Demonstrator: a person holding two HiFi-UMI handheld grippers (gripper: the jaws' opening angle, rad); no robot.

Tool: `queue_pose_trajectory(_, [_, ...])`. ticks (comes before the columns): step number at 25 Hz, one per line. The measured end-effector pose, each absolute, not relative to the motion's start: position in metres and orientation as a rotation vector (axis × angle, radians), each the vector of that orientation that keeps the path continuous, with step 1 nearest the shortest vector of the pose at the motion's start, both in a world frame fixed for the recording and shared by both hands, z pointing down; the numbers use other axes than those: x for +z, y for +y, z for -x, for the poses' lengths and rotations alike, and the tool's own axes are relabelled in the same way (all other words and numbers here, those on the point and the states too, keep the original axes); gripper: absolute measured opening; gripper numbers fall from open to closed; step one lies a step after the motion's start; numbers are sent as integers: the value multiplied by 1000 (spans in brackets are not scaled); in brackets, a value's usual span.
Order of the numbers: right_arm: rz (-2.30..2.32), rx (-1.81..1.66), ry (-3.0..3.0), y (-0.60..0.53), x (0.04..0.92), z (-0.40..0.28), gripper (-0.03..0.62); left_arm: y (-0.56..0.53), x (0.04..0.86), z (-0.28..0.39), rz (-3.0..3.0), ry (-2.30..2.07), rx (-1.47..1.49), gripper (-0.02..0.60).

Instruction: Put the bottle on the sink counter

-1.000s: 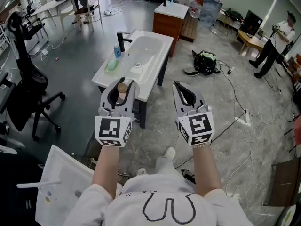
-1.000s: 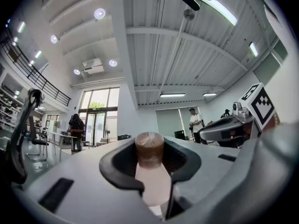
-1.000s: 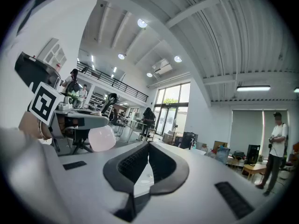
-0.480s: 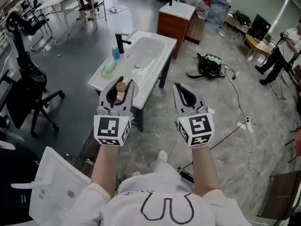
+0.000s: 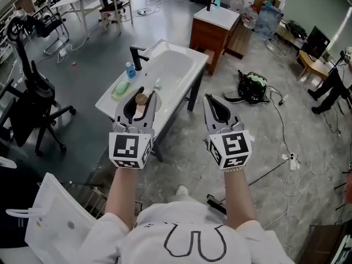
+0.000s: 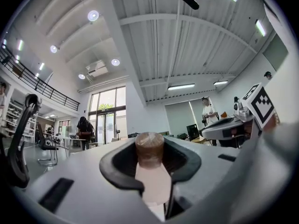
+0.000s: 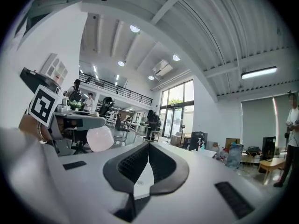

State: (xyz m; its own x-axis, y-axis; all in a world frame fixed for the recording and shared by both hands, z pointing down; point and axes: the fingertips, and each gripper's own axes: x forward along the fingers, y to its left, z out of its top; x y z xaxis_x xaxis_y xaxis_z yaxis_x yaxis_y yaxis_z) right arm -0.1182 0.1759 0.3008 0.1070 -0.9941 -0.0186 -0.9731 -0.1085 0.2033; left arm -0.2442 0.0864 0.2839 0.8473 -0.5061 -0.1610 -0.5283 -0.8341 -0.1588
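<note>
Plainly the job is only part done. At the far left an office chair point(image 5: 34, 106) stands on the grey floor, well apart from the action. Next comes the white sink counter point(image 5: 187, 81), with a black faucet point(image 5: 136, 56) on its left rim, a small blue container point(image 5: 130, 70) just beside that, and nearer the person a green lump point(image 5: 121, 88) that may be soap or a sponge; it is too small to tell which. The left gripper point(image 5: 147, 95) is held out in front of the chest, its jaws clamped on the bottle point(image 5: 140, 111). The left gripper view shows the pale body pinched between the dark pads and the brown cap point(image 6: 149, 148) standing up above them. So the bottle is picked up and in the air, overlapping the counter's near end in the head view but, by my reading, not yet over it and certainly not resting on it. The right gripper point(image 5: 209, 99) hovers alongside, well apart from the left, with its jaws pressed together on nothing. Further right stand a wooden cabinet point(image 5: 212, 34) and a bag point(image 5: 254, 87) on the floor. What is left is to close in on the counter, lower the bottle upright onto a bare stretch of the rim, and let go.
</note>
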Motion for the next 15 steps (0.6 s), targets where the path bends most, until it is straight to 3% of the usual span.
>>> queue_pose_trajectory(15, [-2179,-220,-2057,152,305,40,28,73,287,151,2817,817,123,126])
